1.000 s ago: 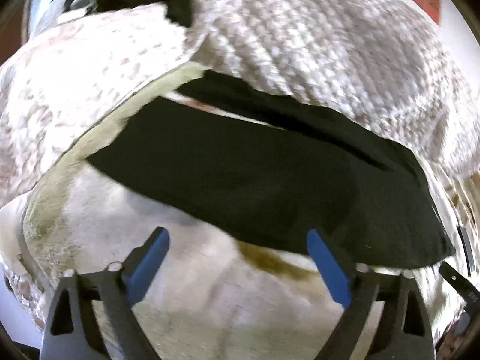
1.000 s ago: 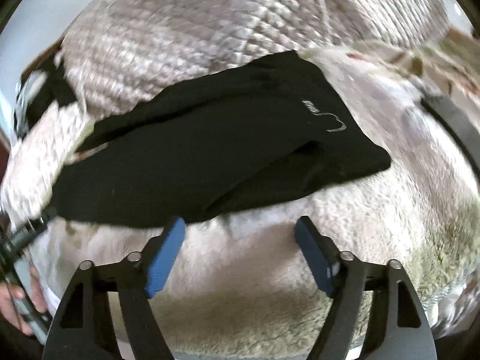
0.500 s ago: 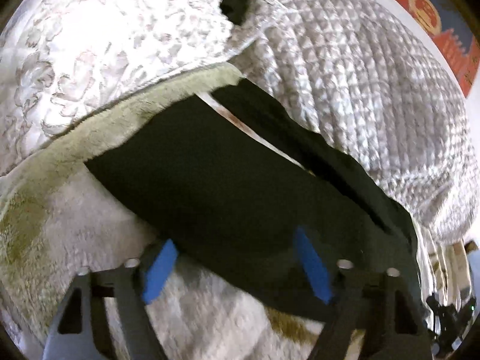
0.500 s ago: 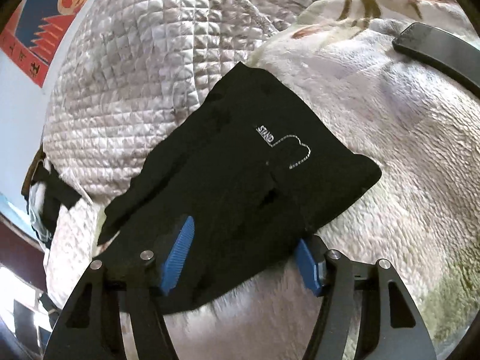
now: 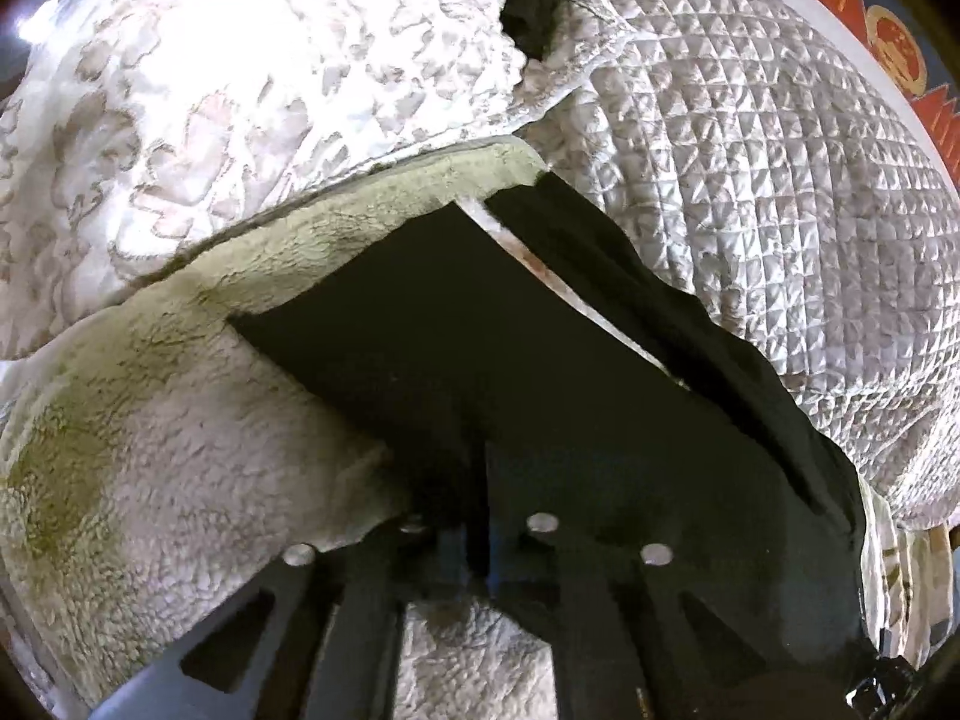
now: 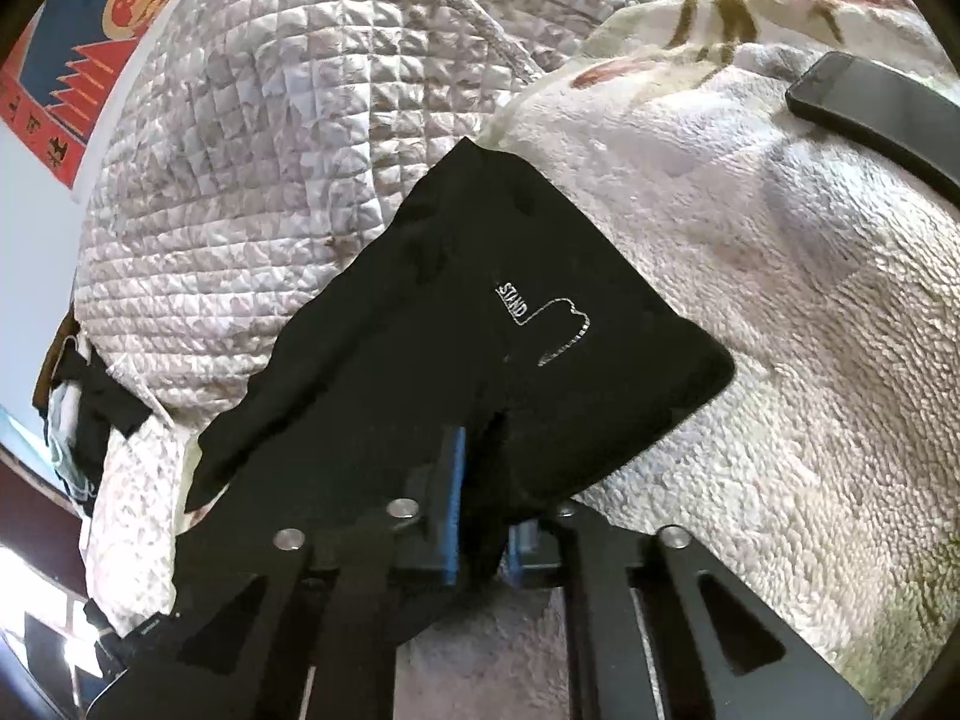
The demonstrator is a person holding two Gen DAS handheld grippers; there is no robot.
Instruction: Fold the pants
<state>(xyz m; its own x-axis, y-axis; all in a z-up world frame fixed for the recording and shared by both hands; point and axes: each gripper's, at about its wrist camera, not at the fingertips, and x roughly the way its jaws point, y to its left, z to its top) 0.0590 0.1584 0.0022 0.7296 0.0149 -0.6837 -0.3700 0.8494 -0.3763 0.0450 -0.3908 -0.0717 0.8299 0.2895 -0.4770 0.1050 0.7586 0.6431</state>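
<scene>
Black pants [image 5: 480,348] lie folded lengthwise on a cream fleece blanket [image 5: 180,450]. In the right wrist view the pants [image 6: 480,300] show a small white "STAND" logo near their waist end. My left gripper [image 5: 474,534] is shut on the near edge of the pants; its blue pads are mostly hidden by the dark cloth. My right gripper [image 6: 480,528] is shut on the near edge of the pants at the waist end, with cloth bunched between its blue pads [image 6: 453,504].
A quilted white bedspread [image 5: 750,180] rises behind the pants and also shows in the right wrist view [image 6: 270,180]. A black phone [image 6: 870,108] lies on the fleece at the far right. Dark clothes [image 6: 78,396] hang at the left. A red and blue poster [image 6: 90,48] hangs on the wall.
Both grippers have moved forward onto the near edge of the pants and have closed on the cloth. They were open and short of the pants a second ago.
</scene>
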